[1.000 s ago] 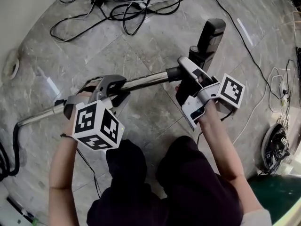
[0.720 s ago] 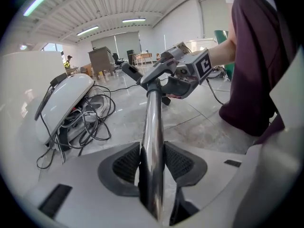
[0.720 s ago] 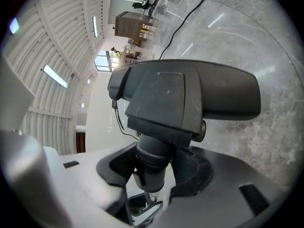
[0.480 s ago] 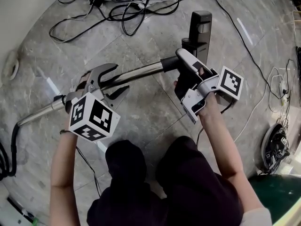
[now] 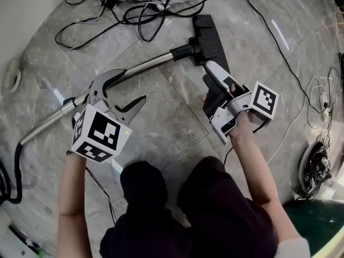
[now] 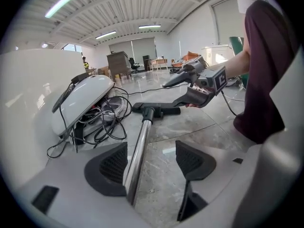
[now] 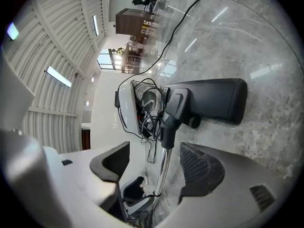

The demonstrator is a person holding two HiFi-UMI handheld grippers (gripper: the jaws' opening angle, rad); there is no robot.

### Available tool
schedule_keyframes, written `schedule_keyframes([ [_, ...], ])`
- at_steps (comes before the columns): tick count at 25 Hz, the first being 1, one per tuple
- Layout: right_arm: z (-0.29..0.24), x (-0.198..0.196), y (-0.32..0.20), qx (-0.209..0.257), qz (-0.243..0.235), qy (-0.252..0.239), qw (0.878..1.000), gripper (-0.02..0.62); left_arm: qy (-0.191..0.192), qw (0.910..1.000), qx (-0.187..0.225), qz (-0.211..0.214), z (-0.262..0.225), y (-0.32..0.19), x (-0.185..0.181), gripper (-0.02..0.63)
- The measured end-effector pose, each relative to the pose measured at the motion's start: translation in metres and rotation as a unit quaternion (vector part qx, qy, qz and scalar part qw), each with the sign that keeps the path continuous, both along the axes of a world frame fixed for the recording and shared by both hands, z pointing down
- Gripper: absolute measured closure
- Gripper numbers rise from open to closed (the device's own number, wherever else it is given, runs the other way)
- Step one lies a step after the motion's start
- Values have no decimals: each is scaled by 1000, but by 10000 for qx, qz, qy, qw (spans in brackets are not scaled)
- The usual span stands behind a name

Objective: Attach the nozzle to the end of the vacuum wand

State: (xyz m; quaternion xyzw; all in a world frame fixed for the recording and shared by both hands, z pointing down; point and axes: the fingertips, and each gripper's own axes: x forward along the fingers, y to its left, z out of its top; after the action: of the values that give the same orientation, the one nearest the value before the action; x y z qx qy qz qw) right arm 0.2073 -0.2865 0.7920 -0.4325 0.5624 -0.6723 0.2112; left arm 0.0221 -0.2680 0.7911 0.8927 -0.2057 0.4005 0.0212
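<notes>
One nozzle (image 5: 209, 42), one wand (image 5: 145, 66) — left tool (image 5: 134, 85), right tool (image 5: 207, 83) just opened, left round wand.

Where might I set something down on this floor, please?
Bare tile lies between the vacuum wand and the person's knees, and right of the floor nozzle up to the thin cable. The cable tangle at top is crowded.

You are in a large open hall, office-like: ribbed ceiling (image 6: 137, 13) with strip lights (image 6: 64, 2), polished stone floor (image 5: 166, 138), loose cables (image 5: 134, 15) upper left, cabinet (image 6: 118, 63) mid-frame.
</notes>
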Motion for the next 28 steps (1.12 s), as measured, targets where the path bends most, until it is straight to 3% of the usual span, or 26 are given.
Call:
schedule_keyframes([
  [4, -7, 0, -4, 277, -148, 188, 9993, 279, 239, 9996, -121, -127, -1, 0, 6, 287],
  [7, -16, 6, -10, 643, -213, 620, 9958, 281, 504, 9981, -217, -270, -4, -2, 9, 287],
  [10, -31, 12, -17, 1207, -186, 1155, 9858, 281, 900, 9941, -270, -548, -12, -6, 11, 297],
  [11, -37, 11, -19, 1442, -230, 1305, 9806, 282, 1062, 9916, -260, -688, -15, -8, 12, 341],
  [13, -46, 5, -21, 1813, -390, 1667, 9684, 293, 1368, 9857, -224, -962, -20, -13, 13, 456],
  [14, -47, 4, -22, 1898, -437, 1899, 9623, 353, 1487, 9828, -219, -1074, -20, -15, 13, 487],
  [15, -46, 3, -22, 1936, -458, 2132, 9566, 481, 1582, 9802, -220, -1171, -20, -17, 14, 538],
  [16, -45, 3, -22, 1972, -494, 2332, 9509, 565, 1656, 9780, -223, -1249, -20, -18, 14, 590],
  [18, -45, 2, -23, 2121, -648, 2720, 9364, 579, 1753, 9748, -228, -1360, -19, -21, 14, 595],
  [22, -60, 10, -27, 2656, -766, 3703, 8869, 580, 1889, 9696, -164, -1547, -30, -28, 14, 597],
  [26, -106, 15, -39, 3230, -699, 4049, 8525, 580, 2101, 9613, -69, -1781, -64, -43, 3, 597],
  [28, -136, 22, -47, 3311, -588, 4206, 8426, 580, 2169, 9569, 32, -1932, -92, -49, -6, 597],
])
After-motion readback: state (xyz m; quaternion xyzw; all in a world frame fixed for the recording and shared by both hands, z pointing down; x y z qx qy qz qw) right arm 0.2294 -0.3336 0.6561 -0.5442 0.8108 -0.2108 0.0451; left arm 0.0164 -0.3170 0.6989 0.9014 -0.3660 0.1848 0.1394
